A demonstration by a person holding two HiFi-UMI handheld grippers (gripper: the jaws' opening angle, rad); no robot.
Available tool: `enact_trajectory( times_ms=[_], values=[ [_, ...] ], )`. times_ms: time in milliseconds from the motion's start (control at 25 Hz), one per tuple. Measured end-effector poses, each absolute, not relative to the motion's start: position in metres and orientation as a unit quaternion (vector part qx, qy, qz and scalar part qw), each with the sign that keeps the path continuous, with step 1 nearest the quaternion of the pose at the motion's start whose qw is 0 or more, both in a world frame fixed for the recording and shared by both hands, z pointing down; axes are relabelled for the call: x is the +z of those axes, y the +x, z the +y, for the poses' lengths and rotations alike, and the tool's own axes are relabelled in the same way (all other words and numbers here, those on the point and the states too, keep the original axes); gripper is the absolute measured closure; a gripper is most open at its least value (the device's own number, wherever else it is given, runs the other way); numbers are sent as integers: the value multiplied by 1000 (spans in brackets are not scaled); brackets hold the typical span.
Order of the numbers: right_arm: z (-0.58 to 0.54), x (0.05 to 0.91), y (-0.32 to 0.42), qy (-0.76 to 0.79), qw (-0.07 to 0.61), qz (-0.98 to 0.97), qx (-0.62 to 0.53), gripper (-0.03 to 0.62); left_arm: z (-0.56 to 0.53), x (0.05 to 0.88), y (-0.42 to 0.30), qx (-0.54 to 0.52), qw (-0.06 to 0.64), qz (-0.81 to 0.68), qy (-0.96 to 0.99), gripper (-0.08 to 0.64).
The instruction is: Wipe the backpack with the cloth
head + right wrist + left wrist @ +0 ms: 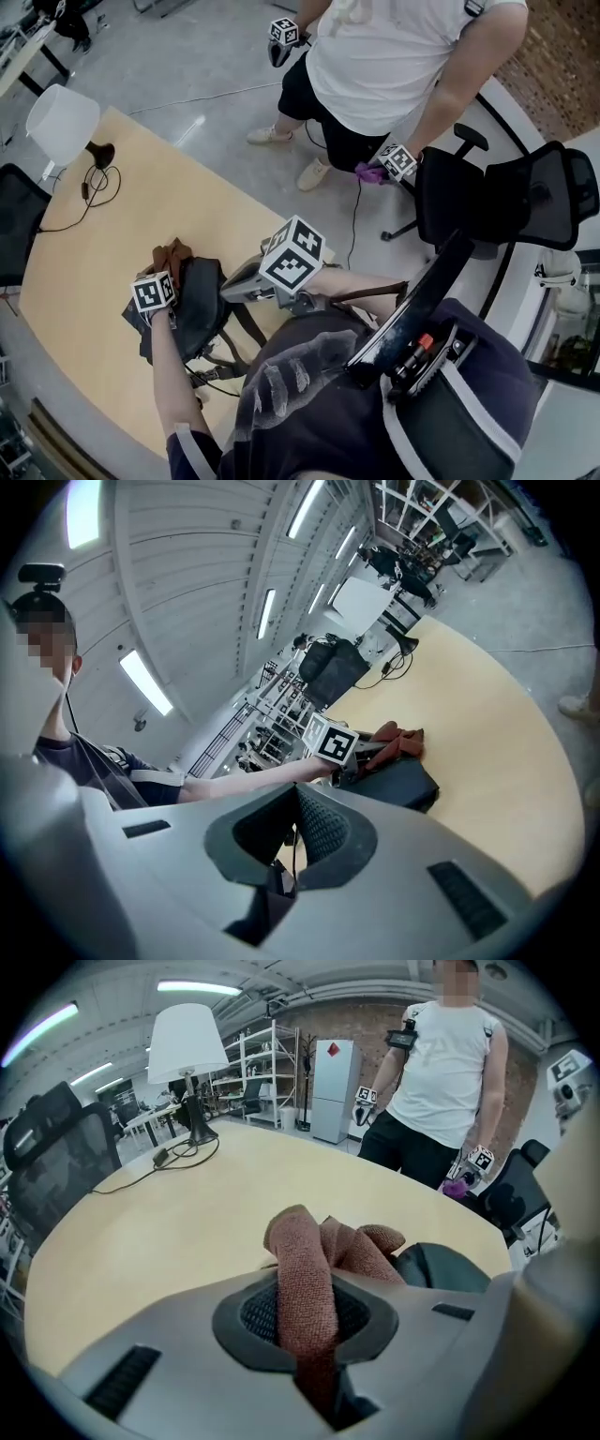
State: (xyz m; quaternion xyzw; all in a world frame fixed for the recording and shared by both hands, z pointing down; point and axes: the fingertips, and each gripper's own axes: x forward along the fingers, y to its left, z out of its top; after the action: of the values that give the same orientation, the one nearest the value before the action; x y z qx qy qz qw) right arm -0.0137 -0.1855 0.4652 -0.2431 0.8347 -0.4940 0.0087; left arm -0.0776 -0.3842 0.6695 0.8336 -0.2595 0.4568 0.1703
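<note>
L gripper (305,1321) is clamping the brown cloth (314,1260), bunched at the far edge of the black backpack (194,311) on the table (103,216). R gripper (281,850) is hovering nearby, jaws apart, nothing btwn.

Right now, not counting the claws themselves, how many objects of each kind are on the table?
Black backpack: 1
Brown cloth, clamped in the left claw: 1
White table lamp: 1
Total: 3
</note>
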Motion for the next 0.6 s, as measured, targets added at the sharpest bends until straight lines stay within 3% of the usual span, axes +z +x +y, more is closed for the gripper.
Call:
enact_trajectory(
  times_ms=[600],
  values=[
    [-195, 465, -74, -210, -27, 846, -489, 591, -390, 679, -223, 462, 176, -337, 801, 505]
  ],
)
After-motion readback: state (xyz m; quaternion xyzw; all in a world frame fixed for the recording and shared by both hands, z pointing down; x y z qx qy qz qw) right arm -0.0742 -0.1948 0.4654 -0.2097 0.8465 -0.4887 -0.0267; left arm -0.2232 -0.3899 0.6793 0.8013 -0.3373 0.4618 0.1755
